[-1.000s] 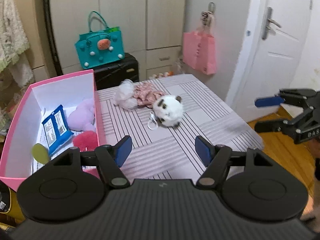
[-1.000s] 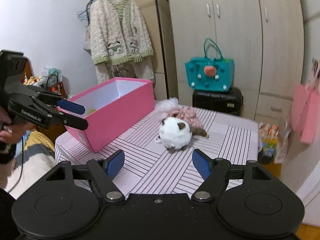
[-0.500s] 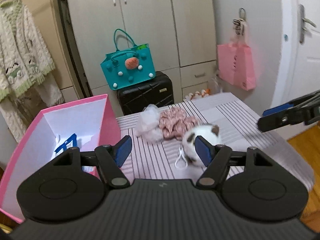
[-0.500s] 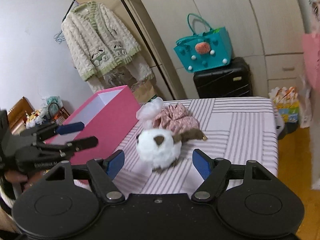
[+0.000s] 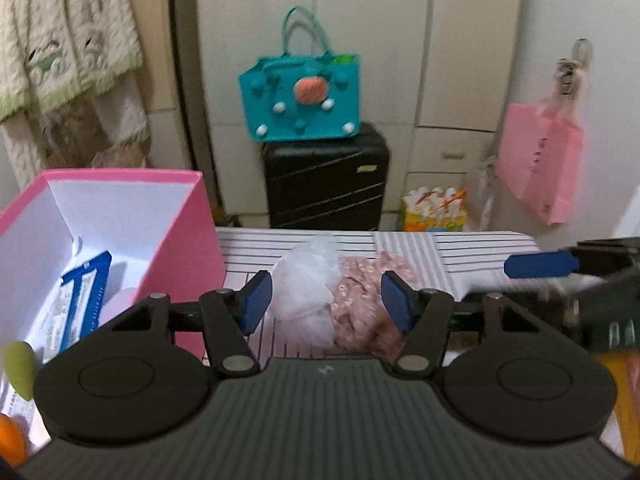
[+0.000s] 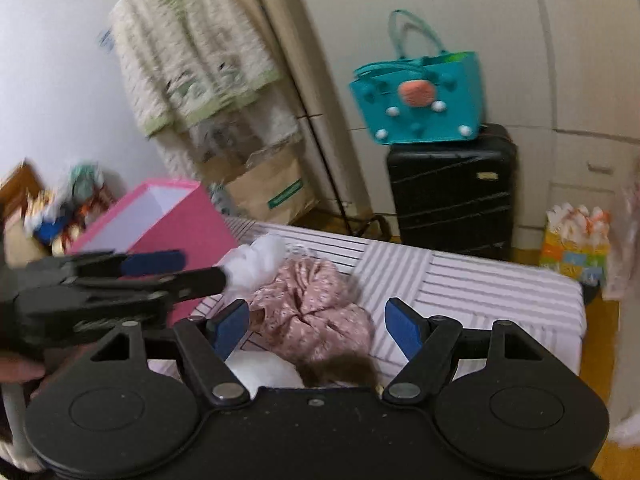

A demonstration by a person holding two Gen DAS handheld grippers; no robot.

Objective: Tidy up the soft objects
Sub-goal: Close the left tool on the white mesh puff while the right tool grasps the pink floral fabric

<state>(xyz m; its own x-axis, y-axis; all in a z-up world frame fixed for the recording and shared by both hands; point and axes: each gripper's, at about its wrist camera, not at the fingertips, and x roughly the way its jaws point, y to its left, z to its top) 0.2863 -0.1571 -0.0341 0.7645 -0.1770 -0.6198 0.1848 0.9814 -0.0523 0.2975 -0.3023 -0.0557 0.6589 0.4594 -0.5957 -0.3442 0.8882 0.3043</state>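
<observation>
Nearest the right gripper (image 6: 316, 328), a white-and-brown plush (image 6: 304, 372) was seen at the base of the fingers, partly hidden under the housing. The jaws were spread wide, nothing pinched; whether the pads touched the plush could not be told.

Just beyond it, a pink floral fabric piece (image 6: 312, 304) was lying bunched on the striped tablecloth (image 6: 480, 280), touching a white fluffy piece (image 6: 260, 256) on its far left side.

The left gripper (image 5: 324, 300) was framed around that white piece (image 5: 308, 292) and the floral fabric (image 5: 364, 300). Its jaws had just been closing, with the soft pile between them, yet gaps were visible at both pads, so no pinch was judged.

Further left, the pink box (image 5: 188, 236) was standing open, holding a blue packet (image 5: 80, 304) and other items. It was judged the destination.

For a good pick, one piece at a time is advised: the left jaws centred on the white piece alone, lowered until the pads straddle its bulk, then closed firmly, since fluff compresses and slips. Snagging the floral fabric alongside should be avoided. The two grippers were near each other, so collision is a risk.
</observation>
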